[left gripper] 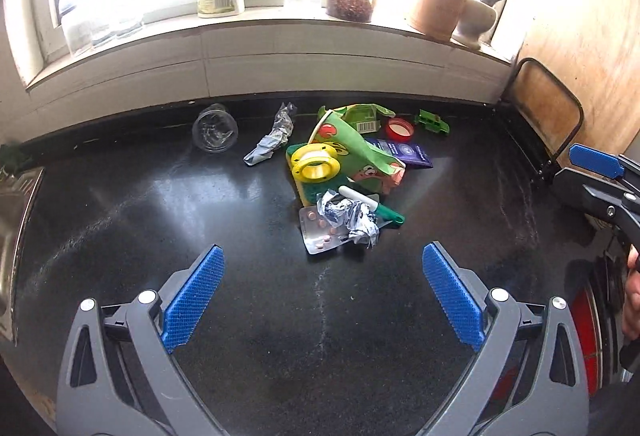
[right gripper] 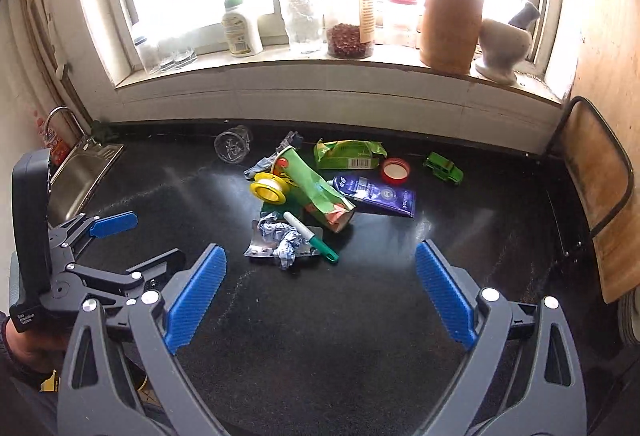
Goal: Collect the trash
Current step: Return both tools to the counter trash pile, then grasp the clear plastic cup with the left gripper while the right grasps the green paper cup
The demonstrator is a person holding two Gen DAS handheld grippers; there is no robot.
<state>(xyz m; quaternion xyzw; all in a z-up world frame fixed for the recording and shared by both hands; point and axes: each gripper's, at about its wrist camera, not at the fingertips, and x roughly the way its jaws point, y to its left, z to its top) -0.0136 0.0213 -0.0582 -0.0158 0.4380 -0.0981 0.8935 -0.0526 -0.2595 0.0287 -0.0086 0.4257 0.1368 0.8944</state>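
Crowding trash pile [left gripper: 344,176]: toy car [left gripper: 434,122]; glass jar [left gripper: 215,133] nearby

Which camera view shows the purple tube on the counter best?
The right wrist view shows the purple tube best: nearly its whole length lies uncovered beside the flattened paper cup. In the left wrist view the cup hides most of it; only one end shows.
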